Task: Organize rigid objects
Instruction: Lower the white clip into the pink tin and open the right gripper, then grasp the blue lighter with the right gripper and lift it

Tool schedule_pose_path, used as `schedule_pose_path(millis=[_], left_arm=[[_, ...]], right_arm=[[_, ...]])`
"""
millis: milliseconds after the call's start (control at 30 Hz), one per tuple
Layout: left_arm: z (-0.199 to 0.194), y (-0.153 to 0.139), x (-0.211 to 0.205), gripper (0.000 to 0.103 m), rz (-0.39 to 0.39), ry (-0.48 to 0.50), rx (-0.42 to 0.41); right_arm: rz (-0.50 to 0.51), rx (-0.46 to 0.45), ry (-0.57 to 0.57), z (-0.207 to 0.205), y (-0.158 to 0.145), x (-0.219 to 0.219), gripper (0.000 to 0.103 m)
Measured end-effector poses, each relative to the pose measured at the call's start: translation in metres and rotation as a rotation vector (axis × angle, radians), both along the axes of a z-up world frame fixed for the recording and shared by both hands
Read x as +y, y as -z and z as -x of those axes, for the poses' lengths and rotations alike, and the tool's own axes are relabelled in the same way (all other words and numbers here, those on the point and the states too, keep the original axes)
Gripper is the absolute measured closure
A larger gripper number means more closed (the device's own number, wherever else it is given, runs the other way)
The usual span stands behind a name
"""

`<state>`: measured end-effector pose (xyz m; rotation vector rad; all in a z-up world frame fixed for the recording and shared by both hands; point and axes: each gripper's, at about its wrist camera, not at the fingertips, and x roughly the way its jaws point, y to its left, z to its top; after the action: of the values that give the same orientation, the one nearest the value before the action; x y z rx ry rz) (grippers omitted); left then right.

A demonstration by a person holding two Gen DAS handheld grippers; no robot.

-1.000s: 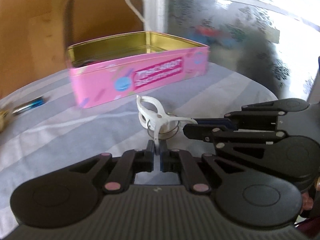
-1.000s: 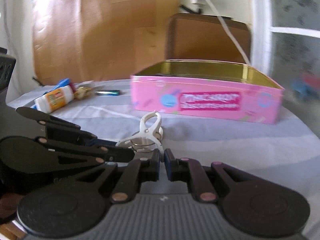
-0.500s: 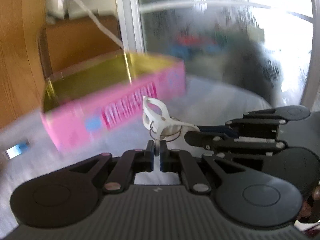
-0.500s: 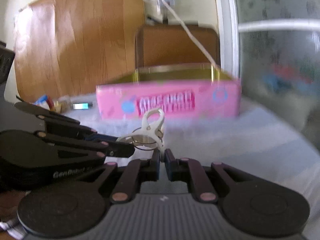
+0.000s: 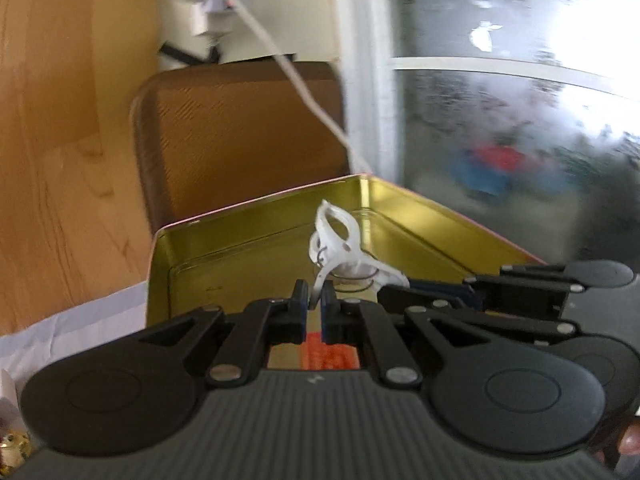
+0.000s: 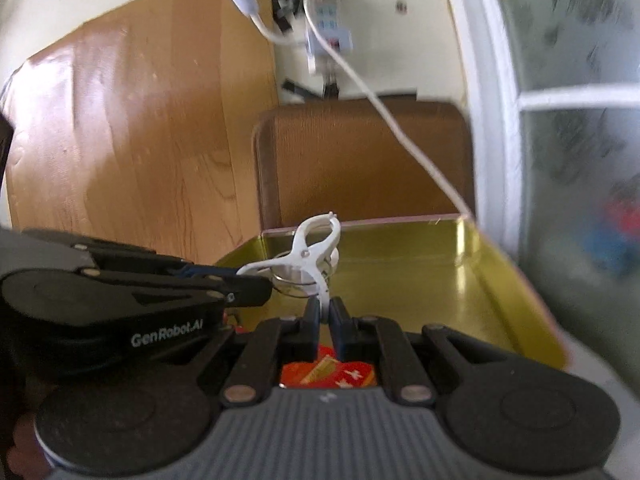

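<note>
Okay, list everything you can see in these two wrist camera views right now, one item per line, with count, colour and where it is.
clothespin: one, white with a wire spring, held above the open tin by both grippers
tin: one, gold inside with a pink rim, open, below the grippers
packet: one, red and orange, in the tin under the right gripper
chair back: one, brown, behind the tin
cable: one, white, hanging down across the chair back
wood panel: one, light brown, left of the chair
window: one, frosted, white frame, at right
cloth: one, pale, under the tin
left gripper: black, fingers shut on the clothespin
right gripper: black, fingers shut on the clothespin
</note>
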<state>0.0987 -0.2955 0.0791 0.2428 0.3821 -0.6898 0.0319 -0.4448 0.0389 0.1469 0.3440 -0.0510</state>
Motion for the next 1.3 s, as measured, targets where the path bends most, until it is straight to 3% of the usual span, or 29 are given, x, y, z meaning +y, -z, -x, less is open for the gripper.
schedule_pose_path(millis=[200, 300, 400, 433, 500, 633, 733, 833, 900, 967, 1067, 1267, 1300], left_arm=[[-0.021, 0.007, -0.006, 0.091, 0.001, -0.063, 0.022], [-0.025, 0.009, -0.008, 0.074, -0.028, -0.126, 0.016], [-0.018, 0.003, 0.001, 0.071, -0.009, -0.146, 0.012], [-0.011, -0.001, 0.007, 0.071, 0.003, -0.161, -0.003], [0.008, -0.012, 0.03, 0.07, 0.076, -0.175, -0.011], [0.055, -0.015, 0.095, 0.064, 0.17, -0.178, 0.007], [0.074, 0.009, 0.146, 0.061, 0.094, -0.25, -0.046], [0.058, 0.042, 0.194, 0.064, 0.019, -0.41, 0.058], [0.047, 0.059, 0.228, 0.066, 0.064, -0.519, 0.162], [0.041, 0.062, 0.253, 0.069, 0.199, -0.541, 0.24], [0.043, 0.062, 0.261, 0.069, 0.256, -0.539, 0.223], [0.043, 0.062, 0.259, 0.069, 0.273, -0.503, 0.197], [0.042, 0.062, 0.26, 0.069, 0.279, -0.503, 0.199]], right_arm=[[-0.003, 0.049, -0.019, -0.031, 0.01, -0.004, 0.095], [0.007, 0.078, -0.004, -0.041, 0.012, -0.003, 0.089], [0.022, 0.075, 0.034, -0.04, 0.011, 0.001, 0.087], [0.023, 0.06, 0.046, -0.035, 0.009, 0.003, 0.087], [0.038, -0.002, 0.094, -0.018, 0.001, 0.009, 0.076], [0.051, -0.166, 0.087, 0.029, -0.014, 0.035, 0.073], [0.059, -0.189, -0.075, 0.045, -0.017, 0.075, 0.072], [0.143, -0.091, -0.274, 0.03, -0.011, 0.131, 0.075], [0.201, -0.013, -0.365, 0.005, -0.004, 0.165, 0.078], [0.269, 0.06, -0.434, -0.029, 0.003, 0.197, 0.078], [0.374, 0.204, -0.449, -0.09, 0.01, 0.233, 0.077], [0.377, 0.467, -0.435, -0.168, 0.02, 0.255, 0.072], [0.374, 0.497, -0.43, -0.173, 0.023, 0.255, 0.067]])
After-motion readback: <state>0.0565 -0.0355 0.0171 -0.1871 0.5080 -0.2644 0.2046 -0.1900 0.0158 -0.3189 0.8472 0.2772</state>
